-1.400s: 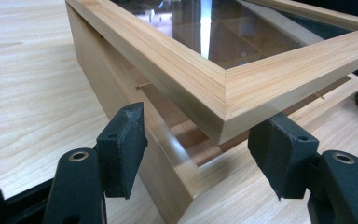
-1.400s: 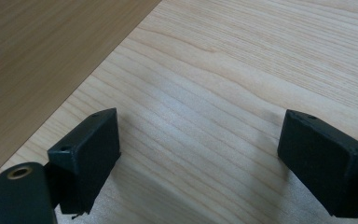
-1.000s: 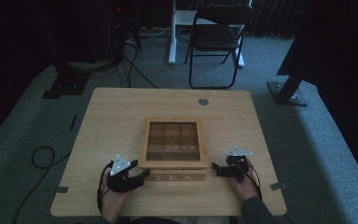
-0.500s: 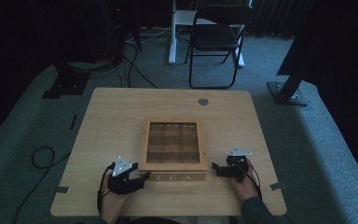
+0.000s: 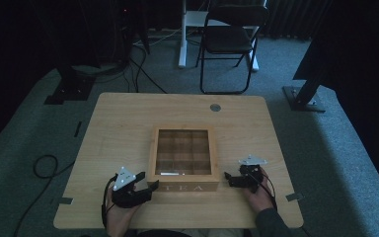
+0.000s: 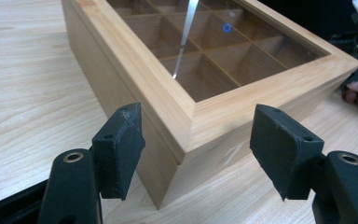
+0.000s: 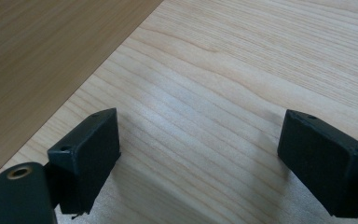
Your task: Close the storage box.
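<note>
Wooden table (image 5: pixel 128 123): a glass-lidded tea box (image 5: pixel 183 159) is approached by the wide-open left gripper (image 5: pixel 150 187) and right gripper (image 5: pixel 228 178); lid-lifting likely follows.

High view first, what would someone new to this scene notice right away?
A wooden tea box with a glass lid and TEA on its front sits at the table's near middle. A hand-held gripper flanks it on each side, the left hand-held gripper at its front left corner and the right hand-held gripper at its front right, both with jaws open. A dark folding chair stands on the floor beyond the table.
</note>
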`<state>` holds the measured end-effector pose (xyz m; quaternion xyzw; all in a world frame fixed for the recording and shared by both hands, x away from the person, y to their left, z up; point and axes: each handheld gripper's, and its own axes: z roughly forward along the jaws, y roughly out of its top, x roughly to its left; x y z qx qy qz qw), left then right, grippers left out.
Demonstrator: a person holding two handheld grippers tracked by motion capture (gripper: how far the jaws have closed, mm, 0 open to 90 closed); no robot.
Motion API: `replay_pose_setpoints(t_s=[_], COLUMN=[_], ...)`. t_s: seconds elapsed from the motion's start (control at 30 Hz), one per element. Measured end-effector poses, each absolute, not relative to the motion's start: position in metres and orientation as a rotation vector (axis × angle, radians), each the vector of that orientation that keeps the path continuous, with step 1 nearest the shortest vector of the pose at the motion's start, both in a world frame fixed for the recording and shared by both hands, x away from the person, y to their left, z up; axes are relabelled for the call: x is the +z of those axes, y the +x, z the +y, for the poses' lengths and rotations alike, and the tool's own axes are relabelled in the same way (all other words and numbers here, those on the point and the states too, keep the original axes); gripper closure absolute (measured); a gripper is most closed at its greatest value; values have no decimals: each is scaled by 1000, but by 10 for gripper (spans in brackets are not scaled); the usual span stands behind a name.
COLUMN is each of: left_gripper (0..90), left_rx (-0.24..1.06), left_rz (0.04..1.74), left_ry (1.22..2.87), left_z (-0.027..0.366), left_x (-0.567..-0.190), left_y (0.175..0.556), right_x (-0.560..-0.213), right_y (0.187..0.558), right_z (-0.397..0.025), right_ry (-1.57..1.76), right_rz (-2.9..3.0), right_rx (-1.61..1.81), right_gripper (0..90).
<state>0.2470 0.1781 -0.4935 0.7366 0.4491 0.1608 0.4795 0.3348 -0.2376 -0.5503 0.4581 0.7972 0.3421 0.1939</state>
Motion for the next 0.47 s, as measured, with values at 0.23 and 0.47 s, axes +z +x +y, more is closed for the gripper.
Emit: replay_pose_setpoints(t_s=[0.23, 0.47], left_gripper=[348, 348], left_rx=[405, 397], left_rz=[1084, 1089], left_ry=[1774, 1774], left_z=[180, 180], left_x=[-491, -492], left_y=[246, 247], right_x=[-550, -550], right_y=[335, 335], right_z=[-238, -238], right_ry=[1285, 1284], right_rz=[2236, 2236], right_rx=[959, 959], right_gripper=[124, 124])
